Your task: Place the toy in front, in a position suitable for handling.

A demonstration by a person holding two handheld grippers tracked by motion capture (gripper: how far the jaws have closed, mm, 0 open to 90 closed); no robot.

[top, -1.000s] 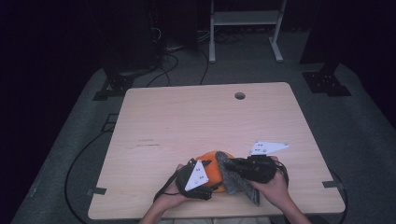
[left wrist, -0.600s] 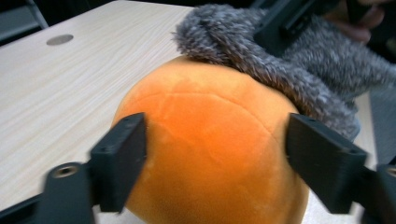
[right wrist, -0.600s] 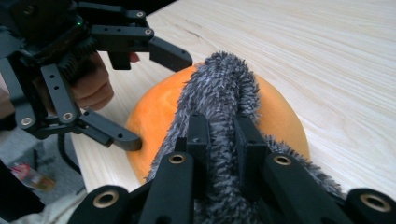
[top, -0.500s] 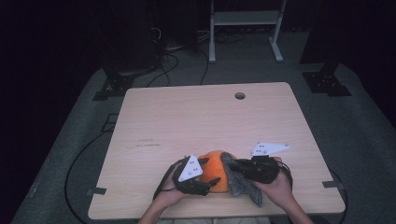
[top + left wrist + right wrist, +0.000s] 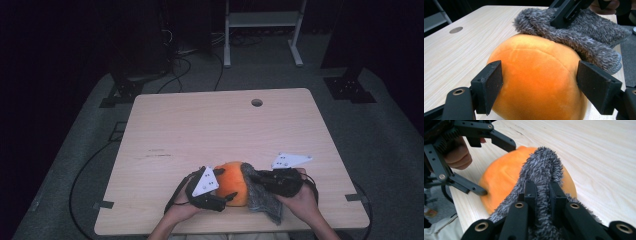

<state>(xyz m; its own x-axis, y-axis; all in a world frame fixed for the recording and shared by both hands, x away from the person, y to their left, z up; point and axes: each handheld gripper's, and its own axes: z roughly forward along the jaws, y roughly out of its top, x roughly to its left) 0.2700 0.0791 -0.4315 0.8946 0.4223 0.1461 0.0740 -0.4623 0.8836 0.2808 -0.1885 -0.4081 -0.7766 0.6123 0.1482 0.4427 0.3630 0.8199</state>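
Note:
An orange plush ball (image 5: 233,176) sits near the table's front edge. My left gripper (image 5: 226,185) straddles it, and in the left gripper view the two black pads (image 5: 489,86) press against the sides of the ball (image 5: 536,75). A grey fuzzy cloth (image 5: 265,200) drapes over the ball's right side and trails onto the table. My right gripper (image 5: 544,192) is shut on a fold of this cloth (image 5: 544,162), lifting it against the orange ball (image 5: 499,175). In the high view the right gripper (image 5: 255,176) lies right of the ball.
The light wooden table (image 5: 210,130) has a round cable hole (image 5: 257,102) at the back. A white shelf frame (image 5: 260,30) and cables (image 5: 185,55) sit on the dark floor beyond. A person's hands (image 5: 300,200) hold both grippers at the front edge.
The left gripper has come off the top of the ball and settled lower at its left side, so more orange shows. The right gripper and cloth stayed close to where they were.

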